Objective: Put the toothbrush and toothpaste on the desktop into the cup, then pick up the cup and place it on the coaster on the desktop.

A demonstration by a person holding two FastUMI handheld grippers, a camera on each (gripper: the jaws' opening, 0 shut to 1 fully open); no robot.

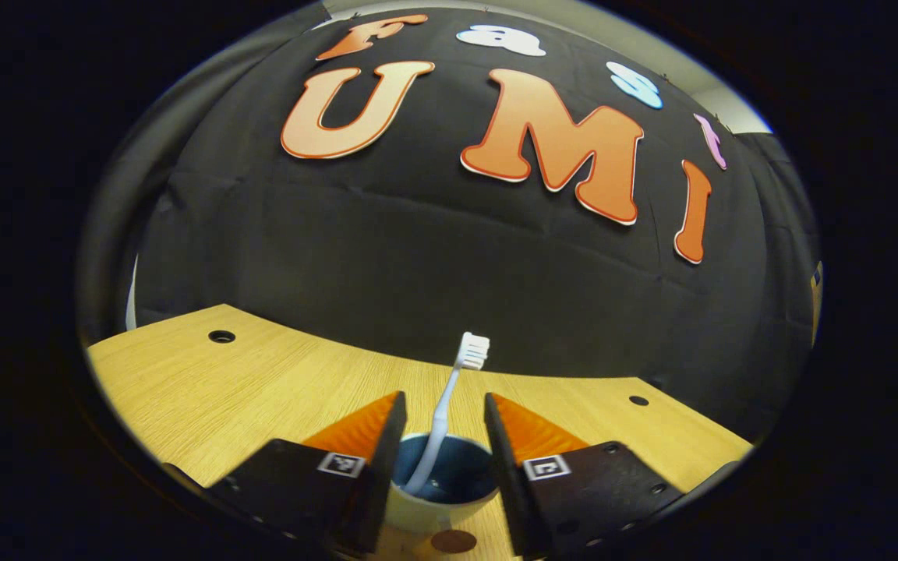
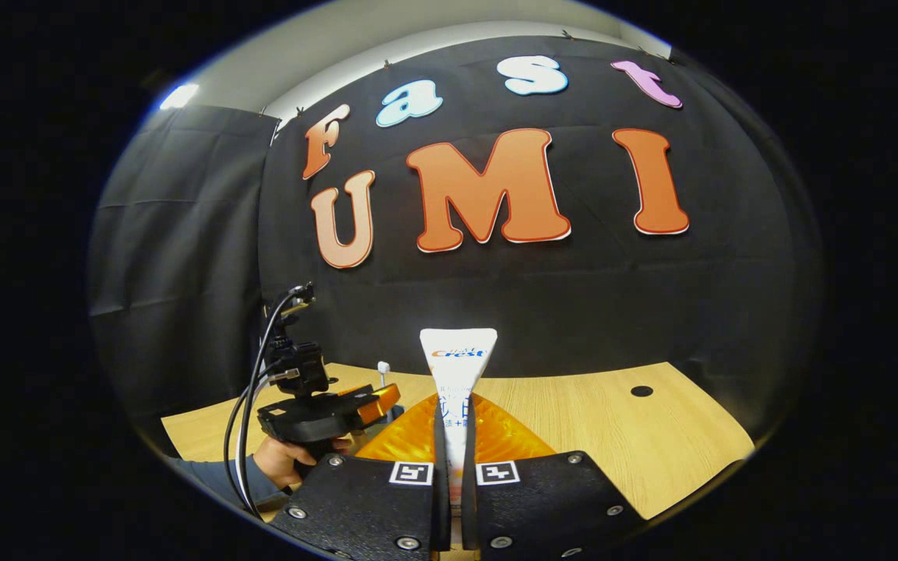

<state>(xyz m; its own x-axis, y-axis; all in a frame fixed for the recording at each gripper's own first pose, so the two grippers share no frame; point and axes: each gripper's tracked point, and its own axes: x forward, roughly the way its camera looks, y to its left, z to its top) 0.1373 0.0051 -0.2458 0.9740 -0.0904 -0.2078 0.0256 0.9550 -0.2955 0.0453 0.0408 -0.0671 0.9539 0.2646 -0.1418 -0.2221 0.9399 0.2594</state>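
A pale cup with a blue inside stands on the wooden desktop. A white toothbrush leans in it, bristles up. My left gripper is open, one finger on each side of the cup's rim. A brown round coaster lies just in front of the cup. My right gripper is shut on a white toothpaste tube, held upright above the desktop. In the right gripper view the left gripper and the hand holding it are at the left, with the toothbrush head above it.
Small dark holes dot the desktop. The black cloth wall rises right behind the desktop's far edge. Cables hang from the left gripper. Bare wood stretches to the right of the toothpaste tube.
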